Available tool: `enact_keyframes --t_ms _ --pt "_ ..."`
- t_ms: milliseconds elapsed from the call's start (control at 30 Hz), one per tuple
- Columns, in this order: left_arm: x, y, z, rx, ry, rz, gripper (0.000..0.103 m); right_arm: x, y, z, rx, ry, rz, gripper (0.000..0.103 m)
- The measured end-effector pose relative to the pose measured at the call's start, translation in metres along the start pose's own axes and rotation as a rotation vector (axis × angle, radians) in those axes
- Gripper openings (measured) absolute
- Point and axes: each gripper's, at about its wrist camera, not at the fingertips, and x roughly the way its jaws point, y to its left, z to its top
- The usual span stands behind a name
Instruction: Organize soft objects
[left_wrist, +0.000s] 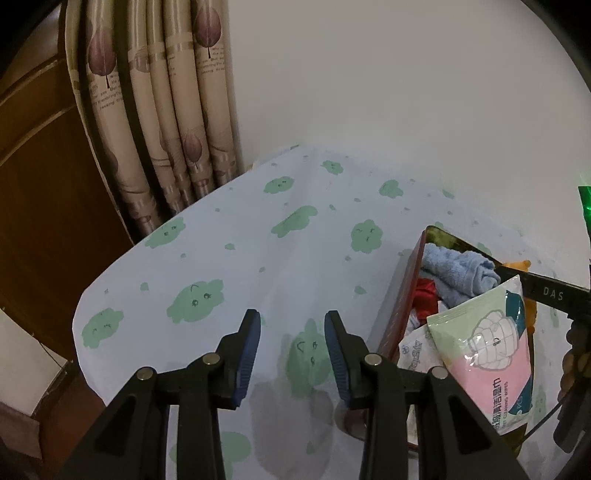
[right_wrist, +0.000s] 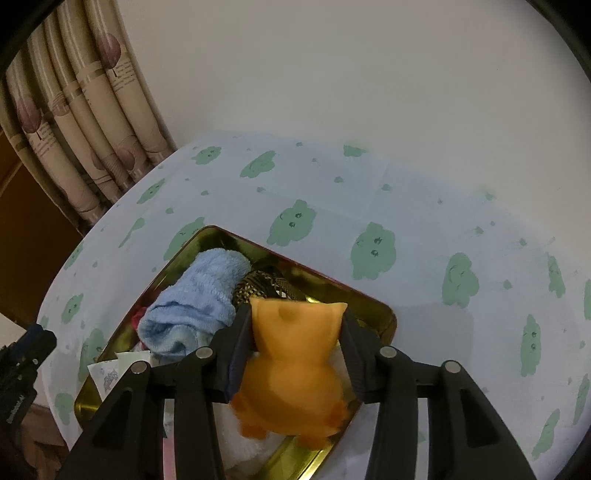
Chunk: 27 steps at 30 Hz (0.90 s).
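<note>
Left wrist view: the left gripper (left_wrist: 292, 354) stands spread and empty above the cloud-print counter (left_wrist: 236, 266). At 3 o'clock, a rectangular metal tin (left_wrist: 400, 295) contains a rolled blue terry towel (left_wrist: 458, 273) and a glossy wipes packet (left_wrist: 487, 350).

Right wrist view: the right gripper (right_wrist: 295, 343) brackets a smooth orange plush toy (right_wrist: 295, 362) over the tin's gold interior; pad contact is indeterminate. The left wrist view shows only the toy's edge.
</note>
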Motion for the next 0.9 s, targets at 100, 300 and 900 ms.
enact_keyframes --t_ms 100,300,900 --pt "-0.002 -0.003 -0.001 0.012 -0.015 0.012 0.037 -0.002 -0.001 -0.002 0.018 -0.006 0.009 0.052" --pt "-0.004 -0.015 -0.004 0.058 -0.015 -0.008 0.037 -0.012 0.007 -0.003 0.001 -0.037 -0.021 0.075" --pt "-0.016 -0.02 -0.004 0.077 -0.062 0.031 0.048 -0.109 0.043 -0.057 -0.082 -0.198 -0.077 0.098"
